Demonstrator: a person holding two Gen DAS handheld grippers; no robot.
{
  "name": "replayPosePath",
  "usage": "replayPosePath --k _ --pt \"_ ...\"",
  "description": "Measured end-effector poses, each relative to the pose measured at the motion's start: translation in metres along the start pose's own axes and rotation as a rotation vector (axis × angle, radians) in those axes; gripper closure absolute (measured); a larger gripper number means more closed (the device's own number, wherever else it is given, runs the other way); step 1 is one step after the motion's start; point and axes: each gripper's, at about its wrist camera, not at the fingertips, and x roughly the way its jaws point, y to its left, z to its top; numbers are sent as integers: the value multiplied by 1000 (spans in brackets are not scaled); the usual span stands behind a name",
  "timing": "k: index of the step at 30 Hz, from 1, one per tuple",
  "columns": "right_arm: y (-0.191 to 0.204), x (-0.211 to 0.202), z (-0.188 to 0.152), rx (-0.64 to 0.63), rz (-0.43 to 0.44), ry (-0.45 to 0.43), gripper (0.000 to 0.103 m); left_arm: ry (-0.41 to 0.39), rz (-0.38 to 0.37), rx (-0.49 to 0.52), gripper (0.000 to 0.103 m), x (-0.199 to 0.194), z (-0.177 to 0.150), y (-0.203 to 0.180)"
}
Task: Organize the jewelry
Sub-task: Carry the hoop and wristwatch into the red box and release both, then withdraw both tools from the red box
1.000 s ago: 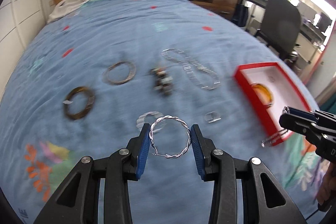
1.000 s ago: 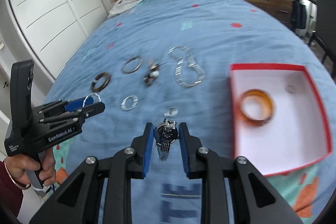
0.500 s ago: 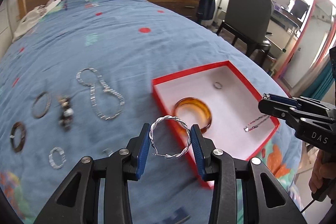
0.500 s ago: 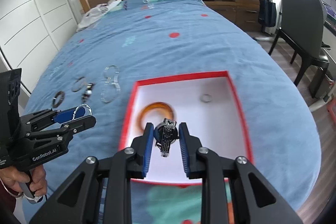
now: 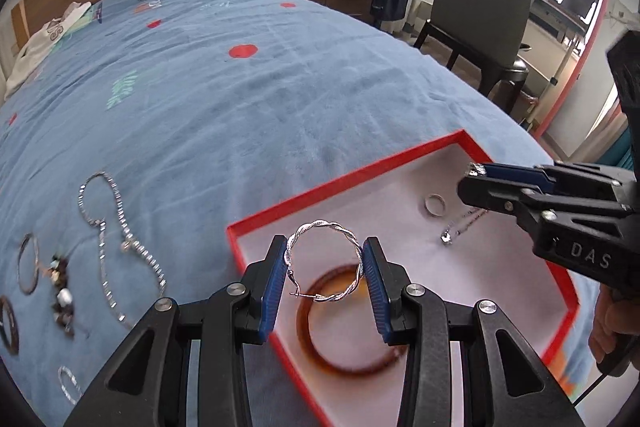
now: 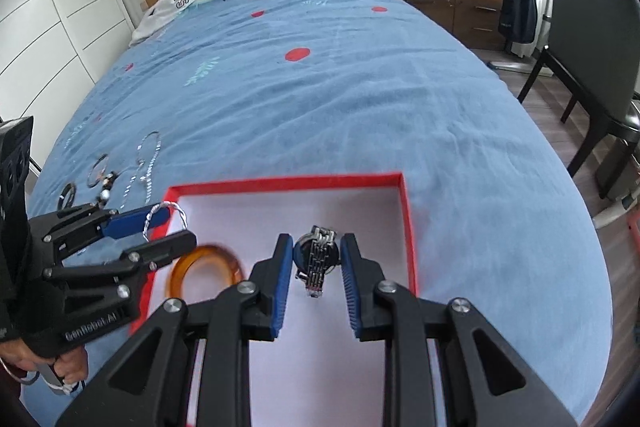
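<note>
- The left gripper (image 5: 324, 267) has its jaws clenched on a twisted silver hoop (image 5: 325, 261), one blue pad on each side of the ring.
- This hoop hangs above the near left corner of the red box (image 5: 408, 163), over an amber bangle (image 5: 340, 363) that lies flat on the white floor of the box.
- The right gripper (image 6: 313, 269) grasps a dark watch (image 6: 318, 255) with a metal link band; the band hangs down between the two blue pads.
- In the right wrist view the watch is held above the white inside of the box, to the right of the bangle.
- A small silver ring (image 5: 435, 205) lies in the far part of the box, near the tips of the right gripper as the left wrist view shows them.
- The box rests on a bed with a blue cover (image 5: 240, 99).
- To the left of the box, on the cover, lie a long silver chain (image 5: 116, 247), a thin metal bangle (image 5: 28, 263), a small beaded piece (image 5: 62, 301) and a dark bangle (image 5: 8, 323) at the picture edge.
- A person's hand (image 6: 60, 363) holds the handle of the left gripper.
</note>
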Motion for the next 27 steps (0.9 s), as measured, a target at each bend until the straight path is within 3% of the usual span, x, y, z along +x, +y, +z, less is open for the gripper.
replayPosePath --k 11,24,27 --pt "-8 46 17 -45 -23 97 80 38 9 24 65 32 1 -2" --pt "3 60 21 -161 -64 175 79 70 31 70 64 43 1 -5" --pt "2 60 23 -163 -64 185 79 79 26 72 59 42 2 -6"
